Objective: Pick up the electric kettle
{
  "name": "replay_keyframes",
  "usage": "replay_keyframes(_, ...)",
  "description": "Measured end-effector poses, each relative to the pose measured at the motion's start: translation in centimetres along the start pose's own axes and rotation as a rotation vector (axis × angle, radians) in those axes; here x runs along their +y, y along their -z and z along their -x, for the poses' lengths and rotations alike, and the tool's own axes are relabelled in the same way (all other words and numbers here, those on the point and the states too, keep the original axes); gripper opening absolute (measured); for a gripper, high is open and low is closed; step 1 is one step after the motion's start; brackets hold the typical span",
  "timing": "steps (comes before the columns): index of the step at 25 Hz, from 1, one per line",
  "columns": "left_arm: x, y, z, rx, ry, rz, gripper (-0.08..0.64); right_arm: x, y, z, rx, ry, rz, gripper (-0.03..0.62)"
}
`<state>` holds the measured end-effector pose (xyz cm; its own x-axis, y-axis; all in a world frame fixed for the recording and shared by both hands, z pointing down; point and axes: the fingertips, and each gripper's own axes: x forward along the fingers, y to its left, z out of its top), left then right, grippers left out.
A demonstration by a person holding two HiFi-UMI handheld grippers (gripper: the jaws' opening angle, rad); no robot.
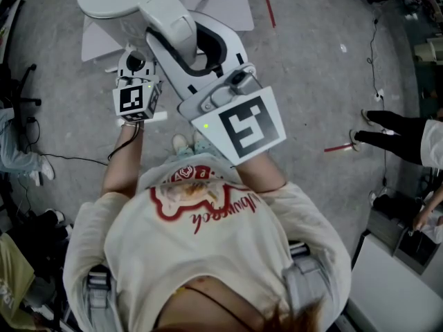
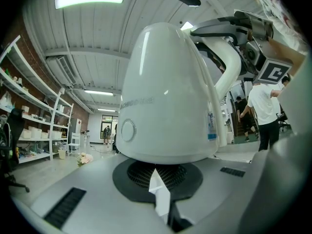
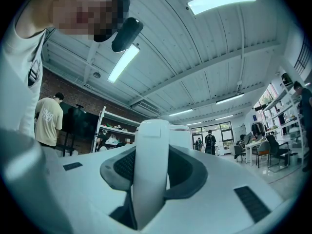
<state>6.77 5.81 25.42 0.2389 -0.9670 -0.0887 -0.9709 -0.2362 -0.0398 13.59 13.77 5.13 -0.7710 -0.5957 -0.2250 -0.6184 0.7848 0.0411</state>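
Grey concrete floor [image 1: 311, 81] spreads under me with no worktop in sight, and the electric kettle [image 2: 165, 96] hangs in the air over it, out in front of my chest. Left of the kettle, in the left gripper view, metal shelving [image 2: 34, 111] runs along a brick wall. My left tongs [image 2: 162, 201] sit just below the kettle's lower edge, pointing up at it. They are narrow, all but together, with only a thin white sliver [image 2: 157, 184] in the slot that I cannot name, and they grip no part of the kettle. Whether their tips touch its underside I cannot tell. The kettle stands with its long axis roughly upright, dome toward the ceiling lights, so the body lies up and ahead of the left tongs. On the kettle's right side the handle [image 2: 226, 65] arches out. My right tongs [image 3: 151, 194] are clamped around that handle, the white strip filling the gap between the pads. Right of the kettle, well apart, a person in a white shirt [image 2: 263, 106] stands. I judge the pick-up done: the right hand bears the weight, while the left is nearer the base and could steady it from beneath if the body swings.
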Motion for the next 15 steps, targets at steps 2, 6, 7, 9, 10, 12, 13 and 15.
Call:
replay_keyframes(2, -0.04, -0.15, -0.03, 0.0, -0.001, -0.001, -0.002, -0.03, -0.19, 0.04, -0.003, 0.0, 0.0, 0.132)
replay_keyframes(6, 0.02, -0.06, -0.21, -0.003, 0.001, -0.007, -0.002, -0.05, -0.08, 0.02, -0.006, 0.0, 0.006, 0.132)
replay_keyframes(7, 0.07, 0.02, -0.3, -0.005, 0.001, -0.008, -0.002, -0.1, 0.02, -0.03, -0.007, 0.001, 0.006, 0.132)
replay_keyframes(9, 0.09, 0.05, -0.37, -0.008, 0.003, -0.009, -0.002, -0.14, 0.08, -0.05, -0.008, 0.002, 0.007, 0.132)
replay_keyframes(10, 0.05, -0.01, -0.33, -0.009, 0.003, -0.008, -0.002, -0.12, 0.01, -0.02, -0.008, 0.002, 0.006, 0.132)
replay_keyframes(12, -0.05, -0.23, -0.17, -0.008, 0.003, -0.005, -0.002, -0.02, -0.22, 0.07, -0.008, 0.002, 0.006, 0.132)
replay_keyframes(13, -0.08, -0.33, -0.09, -0.007, 0.003, -0.003, -0.002, 0.02, -0.34, 0.11, -0.008, 0.002, 0.006, 0.132)
replay_keyframes(15, -0.13, -0.52, 0.05, -0.002, 0.003, -0.003, -0.002, 0.1, -0.56, 0.17, -0.009, 0.002, 0.006, 0.132)
